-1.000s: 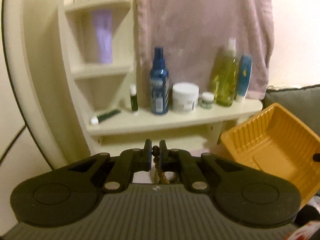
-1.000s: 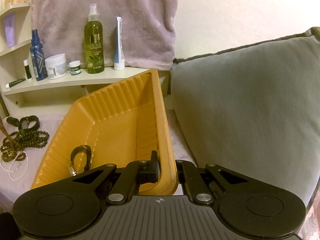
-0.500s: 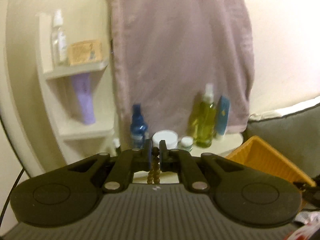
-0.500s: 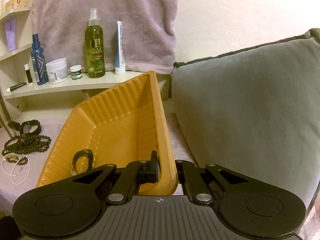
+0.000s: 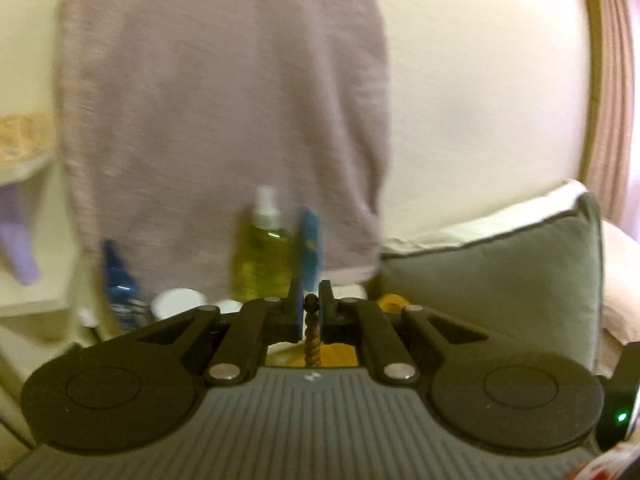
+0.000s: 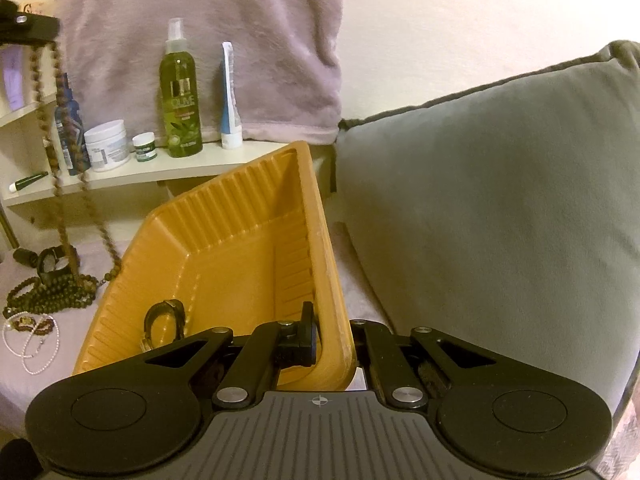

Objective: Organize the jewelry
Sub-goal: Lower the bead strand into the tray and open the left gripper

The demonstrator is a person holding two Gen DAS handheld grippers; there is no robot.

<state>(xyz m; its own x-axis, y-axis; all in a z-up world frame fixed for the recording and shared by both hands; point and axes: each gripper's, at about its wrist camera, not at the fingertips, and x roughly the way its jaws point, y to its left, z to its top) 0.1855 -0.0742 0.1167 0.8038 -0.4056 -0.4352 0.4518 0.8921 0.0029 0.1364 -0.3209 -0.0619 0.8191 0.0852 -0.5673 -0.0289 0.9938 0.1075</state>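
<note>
The left tool [image 5: 311,308] is nearly closed, its two fingers pinching a string of brown wooden beads [image 5: 312,334] that hangs straight down between them, one dark bead sitting right at the fingertips. From the right wrist view the same left tool shows at the upper left edge, raised well above the bed, with the long bead strand dangling from it in two lines down toward the bedspread [image 6: 24,364], its lower end near the pile of jewelry there. The left wrist picture is blurred.

The right tool [image 6: 334,340] is clamped on the rim of a yellow plastic tray [image 6: 240,240], one finger inside the tray wall and the other outside it. The tray is tilted, its far corner lifted toward the shelf [image 6: 168,168]. Inside the tray, near its lower left side, lies a dark watch [image 6: 164,318].

On the bedspread left of the tray lie more pieces: a heap of dark green beads [image 6: 52,294], another dark watch [image 6: 50,264] just behind it, and a thin white pearl necklace [image 6: 32,344] in front, with a small reddish bracelet [image 6: 34,323] touching it.

A grey pillow [image 6: 480,200] stands right of the tray. The shelf carries a green spray bottle [image 6: 179,100], a white tube [image 6: 230,96], a white jar [image 6: 107,145] and a small green-banded jar [image 6: 144,147], under a hanging mauve towel [image 6: 200,40].
</note>
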